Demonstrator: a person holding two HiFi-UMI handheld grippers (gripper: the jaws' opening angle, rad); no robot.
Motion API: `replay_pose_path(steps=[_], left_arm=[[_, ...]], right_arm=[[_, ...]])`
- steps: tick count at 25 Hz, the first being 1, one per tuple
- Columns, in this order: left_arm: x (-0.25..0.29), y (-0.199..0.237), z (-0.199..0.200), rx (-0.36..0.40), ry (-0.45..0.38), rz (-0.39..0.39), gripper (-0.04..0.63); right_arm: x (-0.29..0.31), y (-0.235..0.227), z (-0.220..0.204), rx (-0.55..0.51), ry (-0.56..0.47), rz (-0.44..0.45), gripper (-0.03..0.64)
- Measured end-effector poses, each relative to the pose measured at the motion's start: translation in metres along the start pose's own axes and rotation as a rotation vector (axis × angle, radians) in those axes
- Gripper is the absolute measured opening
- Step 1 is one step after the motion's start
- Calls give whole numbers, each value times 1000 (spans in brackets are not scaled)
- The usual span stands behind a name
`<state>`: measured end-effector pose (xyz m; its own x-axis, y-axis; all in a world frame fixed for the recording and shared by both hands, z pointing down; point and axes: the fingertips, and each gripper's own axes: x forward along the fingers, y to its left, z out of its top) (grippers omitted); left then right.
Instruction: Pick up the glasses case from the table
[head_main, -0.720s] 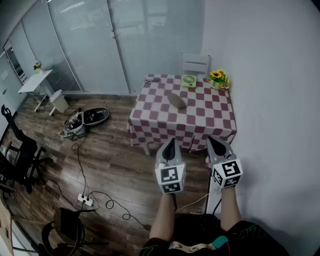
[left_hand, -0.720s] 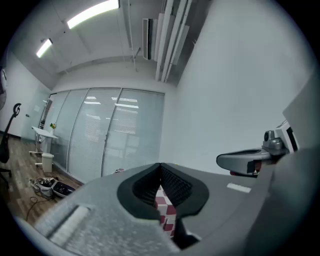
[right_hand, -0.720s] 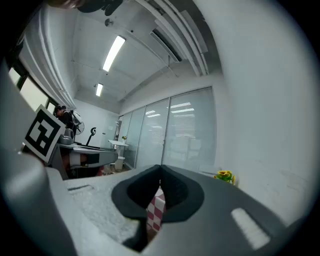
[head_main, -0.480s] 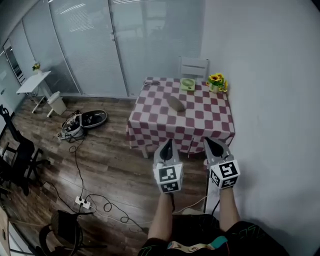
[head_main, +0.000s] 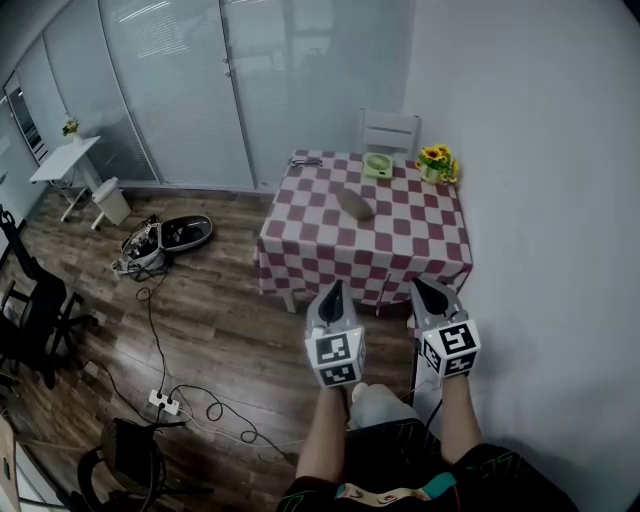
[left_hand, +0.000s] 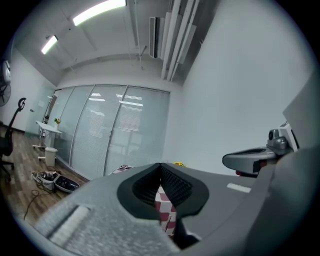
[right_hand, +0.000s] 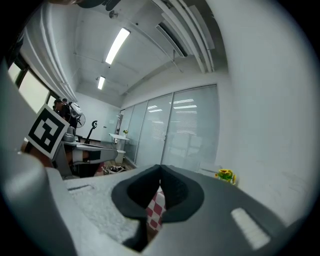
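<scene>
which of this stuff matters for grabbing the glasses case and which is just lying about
For the job: glasses case, checkered table under it, left gripper, right gripper (both shut, empty).

Lying about: green object, sunflowers, white chair, power strip on the floor.

Grey left gripper (head_main: 334, 288) and right gripper (head_main: 421, 286), black ribbed pads (left_hand: 176, 184); behind each, a white cube (head_main: 337, 358) with black square markers. Dark clothing (head_main: 400, 462), green trim.
</scene>
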<state>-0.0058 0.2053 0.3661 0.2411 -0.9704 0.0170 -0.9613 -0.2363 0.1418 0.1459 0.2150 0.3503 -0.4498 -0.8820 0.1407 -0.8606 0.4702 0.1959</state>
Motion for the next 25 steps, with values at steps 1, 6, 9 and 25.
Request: replay_pose_path(steps=[1,6,9,25], left_arm=[[1,3,-3,-15,7,1,11],[15,15,-20,-22,44,11,11],[25,25,-21,-3,54,28,11],[121,85,-111,-22,278,106,11]], right_arm=[[3,1,-2,1,4,5,5],[24,3,-15,-6,45,47,5],[41,0,-21,7,60,55,5],[191,-36,-114,169,246,135,5]])
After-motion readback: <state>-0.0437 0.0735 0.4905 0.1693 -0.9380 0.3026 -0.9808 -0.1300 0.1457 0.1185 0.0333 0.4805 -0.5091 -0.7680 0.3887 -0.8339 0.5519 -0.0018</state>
